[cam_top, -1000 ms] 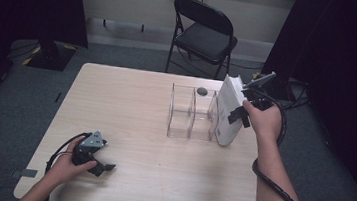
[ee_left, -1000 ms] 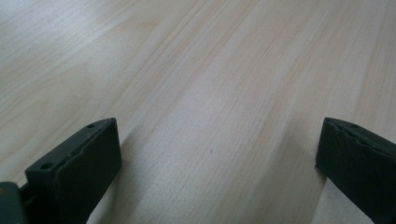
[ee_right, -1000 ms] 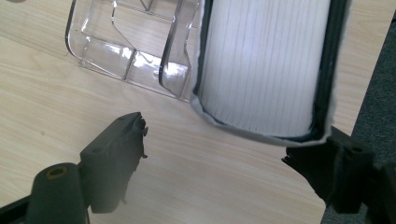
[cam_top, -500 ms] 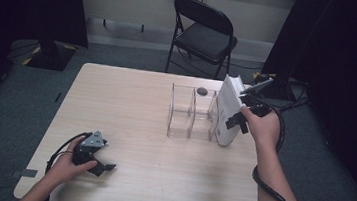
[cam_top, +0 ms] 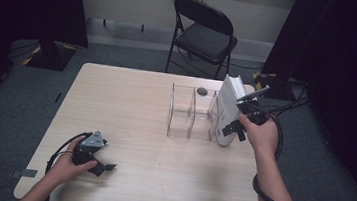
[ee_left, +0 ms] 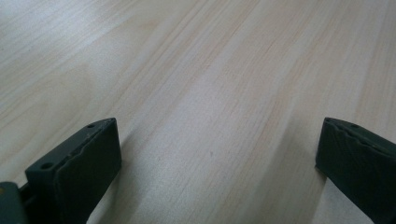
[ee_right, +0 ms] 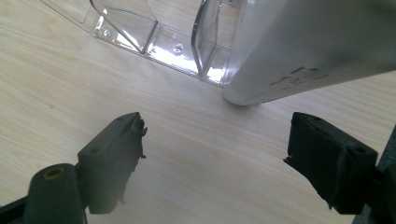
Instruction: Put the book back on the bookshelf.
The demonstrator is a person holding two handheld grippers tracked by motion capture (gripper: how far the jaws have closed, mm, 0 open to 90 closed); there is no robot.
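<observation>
White plastic of the bottle (cam_top: 226, 110) is seen leaning at the right end of the clear organizer (cam_top: 190, 113), released. Since a second ago the right tool (ee_right: 215, 154) has been drawn back, jaws wide and empty; the left tool (cam_top: 94, 153) is rested wide on the counter (cam_top: 140, 106).

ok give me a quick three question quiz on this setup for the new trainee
1. True or false: the right gripper is clamped on the white pouch.
2. Where is the left gripper? A: on the bare table, near the person. B: inside the rack. C: on the chair.
3. What lies on the table just behind the clear rack?

Key
1. False: its jaws stand open, with the pouch ahead of them.
2. A.
3. A small dark round thing.
</observation>
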